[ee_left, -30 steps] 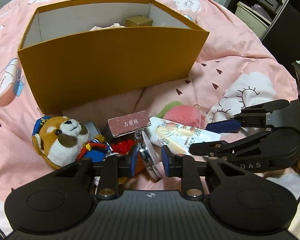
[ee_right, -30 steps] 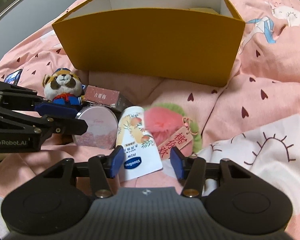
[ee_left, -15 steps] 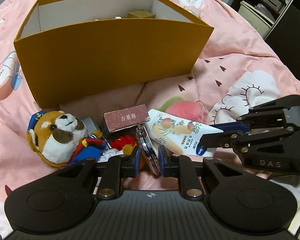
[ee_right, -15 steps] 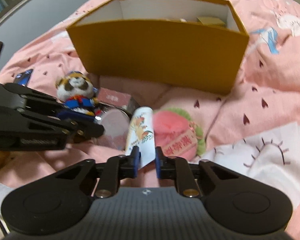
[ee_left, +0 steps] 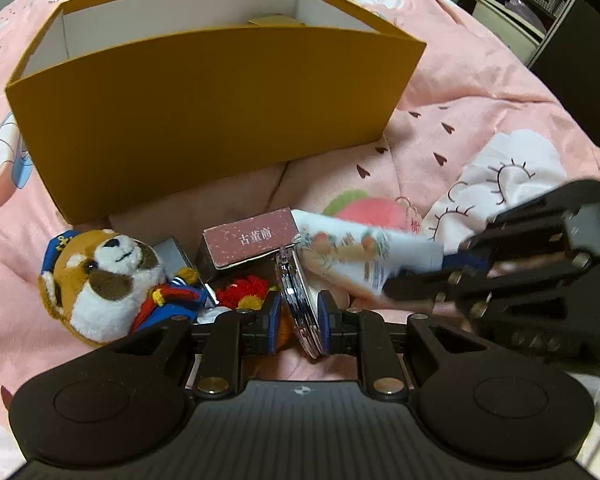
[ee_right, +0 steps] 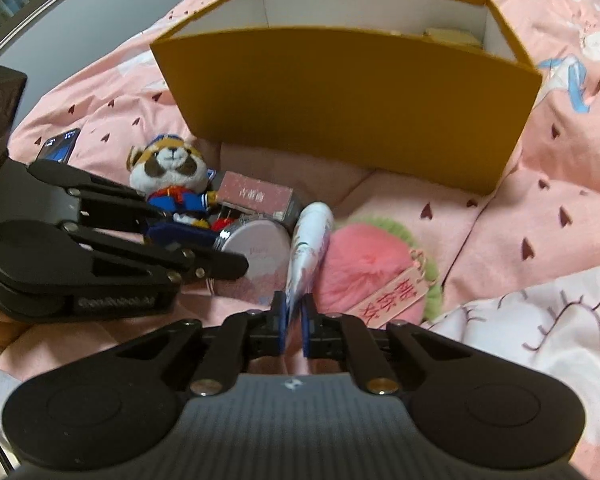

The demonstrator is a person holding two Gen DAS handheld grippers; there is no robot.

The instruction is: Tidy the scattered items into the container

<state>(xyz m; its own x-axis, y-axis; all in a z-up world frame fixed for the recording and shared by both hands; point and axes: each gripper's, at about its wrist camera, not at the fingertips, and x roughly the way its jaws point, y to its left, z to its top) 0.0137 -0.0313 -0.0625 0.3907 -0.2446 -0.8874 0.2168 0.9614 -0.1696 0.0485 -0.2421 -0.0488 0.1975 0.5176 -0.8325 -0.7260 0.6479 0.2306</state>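
An open mustard box (ee_left: 220,120) stands on the pink bedspread, with the loose items in front of it. My left gripper (ee_left: 298,316) grips a round pink compact (ee_left: 296,292) edge-on; its jaws are opening slightly, pads still pressing on it. The right wrist view shows the compact's (ee_right: 256,256) flat lid and the left gripper (ee_right: 204,248) coming in from the left. My right gripper (ee_right: 294,312) is closing on the flat end of a white lotion tube (ee_right: 310,240), which is pinched and tilted on edge. The left wrist view shows the tube (ee_left: 352,252) held by the right gripper (ee_left: 424,276).
A plush animal in a blue cap (ee_left: 100,276) lies left of the compact, a small maroon box (ee_left: 248,240) just behind it. A fuzzy pink peach with a tag (ee_right: 364,272) sits right of the tube. A phone (ee_right: 58,148) lies far left. A small gold box (ee_left: 276,22) is inside the container.
My right gripper went from wide open around the tube to shut on its end, and the tube turned on edge. The left gripper tightened on the compact and has kept hold of it.
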